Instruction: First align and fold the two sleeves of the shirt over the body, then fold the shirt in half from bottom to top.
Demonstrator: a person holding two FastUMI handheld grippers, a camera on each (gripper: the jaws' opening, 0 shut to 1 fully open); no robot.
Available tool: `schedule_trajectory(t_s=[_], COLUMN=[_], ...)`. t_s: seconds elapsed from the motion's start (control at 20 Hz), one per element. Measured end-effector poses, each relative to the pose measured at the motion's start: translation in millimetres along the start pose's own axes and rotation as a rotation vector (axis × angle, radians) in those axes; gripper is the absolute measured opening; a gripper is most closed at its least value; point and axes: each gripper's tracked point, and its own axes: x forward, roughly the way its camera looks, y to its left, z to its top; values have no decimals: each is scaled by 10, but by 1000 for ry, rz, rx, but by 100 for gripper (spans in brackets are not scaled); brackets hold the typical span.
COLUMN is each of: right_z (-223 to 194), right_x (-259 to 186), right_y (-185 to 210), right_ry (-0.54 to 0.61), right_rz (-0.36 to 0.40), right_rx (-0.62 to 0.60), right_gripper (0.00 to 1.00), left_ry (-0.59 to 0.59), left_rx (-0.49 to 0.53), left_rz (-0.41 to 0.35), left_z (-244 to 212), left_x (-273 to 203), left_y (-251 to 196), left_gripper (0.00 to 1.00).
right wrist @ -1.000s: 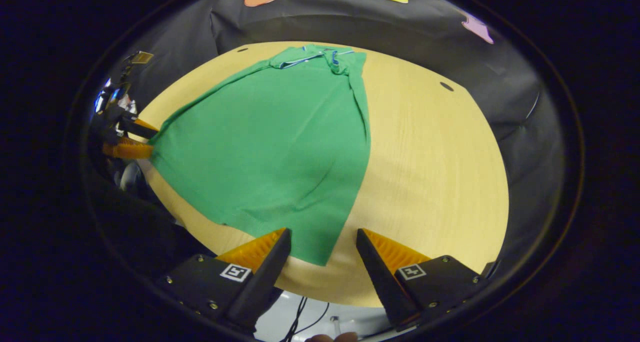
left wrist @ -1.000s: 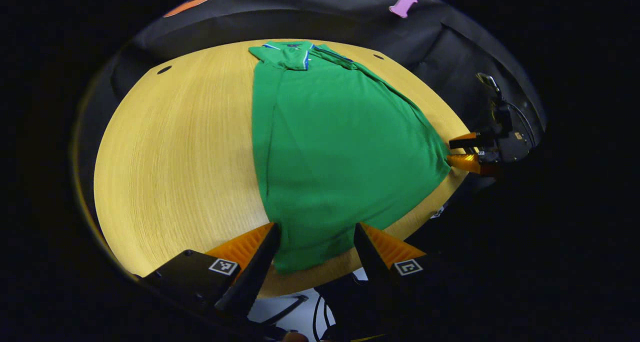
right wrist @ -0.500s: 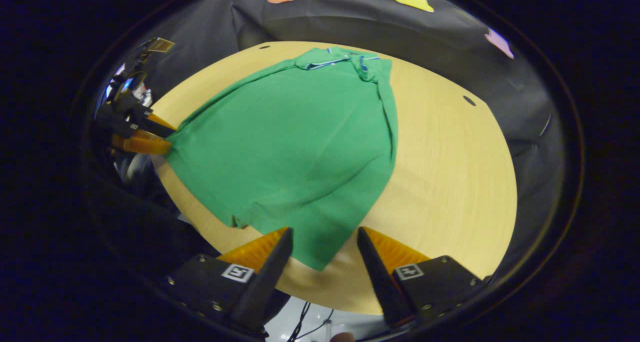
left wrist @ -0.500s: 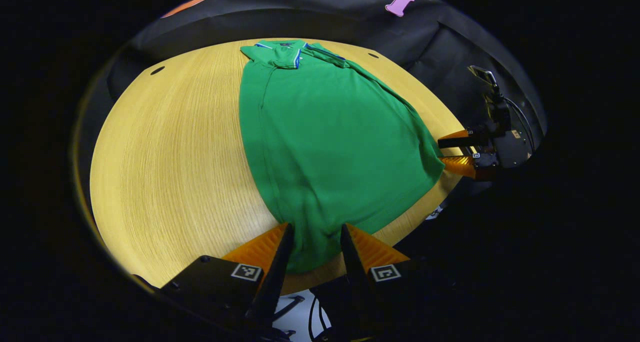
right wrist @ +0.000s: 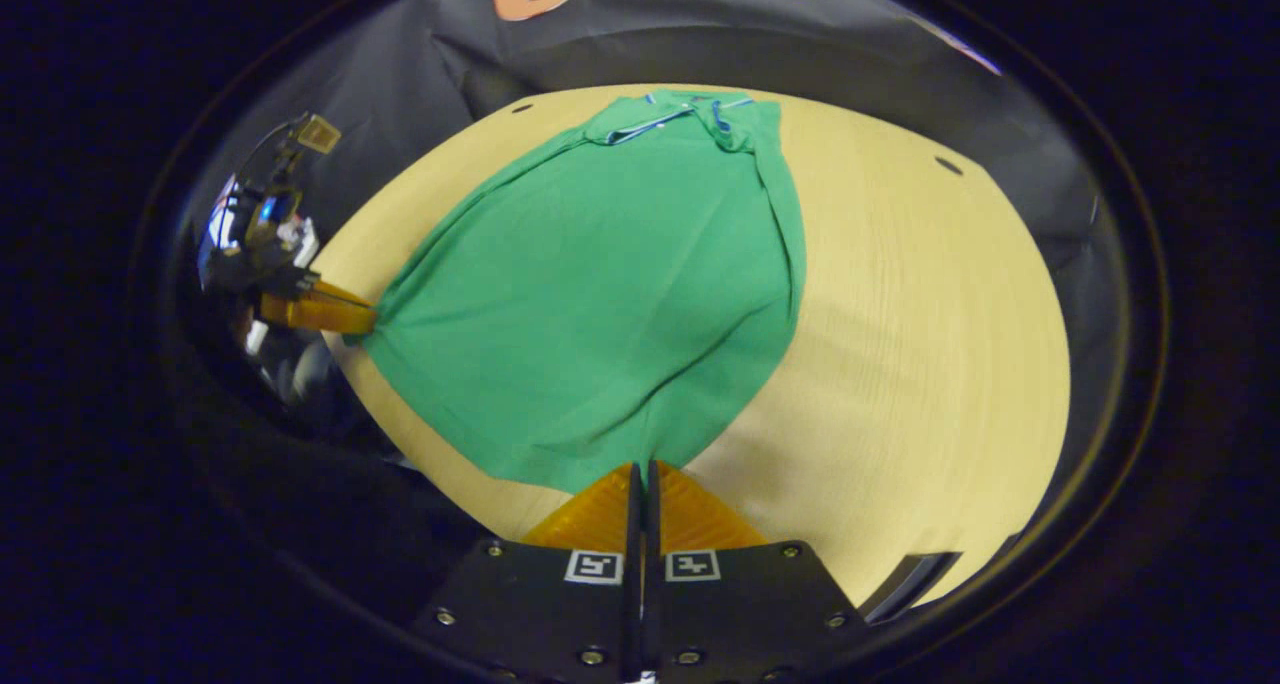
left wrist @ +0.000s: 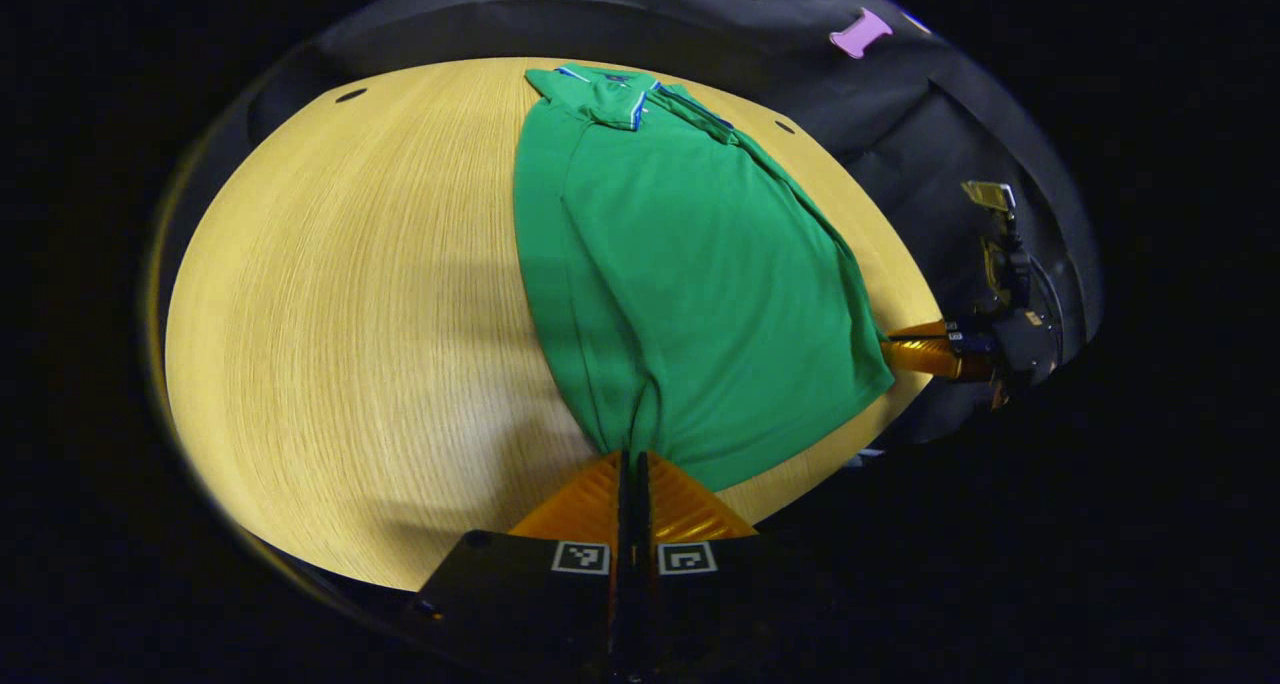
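A green polo shirt (left wrist: 690, 264) lies flat on the round wooden table (left wrist: 350, 294), collar at the far side, sleeves folded in over the body. My left gripper (left wrist: 632, 456) is shut on the shirt's bottom-left hem corner at the near table edge. In the right gripper view the same shirt (right wrist: 610, 284) spreads out, and my right gripper (right wrist: 642, 466) is shut on the bottom-right hem corner. Each view also catches the other gripper far off: the right gripper (left wrist: 900, 349) at the right, the left gripper (right wrist: 350, 316) at the left, both closed on the hem.
Bare wooden table (right wrist: 930, 344) lies to the right of the shirt in the right gripper view and to its left in the left gripper view. Black cloth walls ring the table. Small dark holes (left wrist: 351, 95) mark the tabletop near its far edge.
Both grippers went from open around the hem corners to fully shut on them. The hem fabric has gathered into small pleats at each pinch.
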Motion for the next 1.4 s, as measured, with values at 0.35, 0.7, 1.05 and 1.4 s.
schedule_trajectory(t_s=[0.35, 0.7, 1.05, 1.4], right_z=[422, 1262, 2003, 2779], right_x=[-387, -677, -741, -834], right_y=[-80, -19, -65, -347], right_ry=[-65, -208, -283, -384], right_rz=[49, 115, 141, 100], right_rx=[71, 118, 90, 128], right_gripper=[1, 0, 1, 1], left_ry=[-105, -223, -319, -421], left_rx=[-16, -12, -8, 4], left_rz=[-70, -131, -134, -113], left_z=[449, 1079, 1754, 2497], left_x=[-215, -395, -551, -672], left_y=[-137, -269, -228, -120], left_gripper=[4, 4, 4, 4])
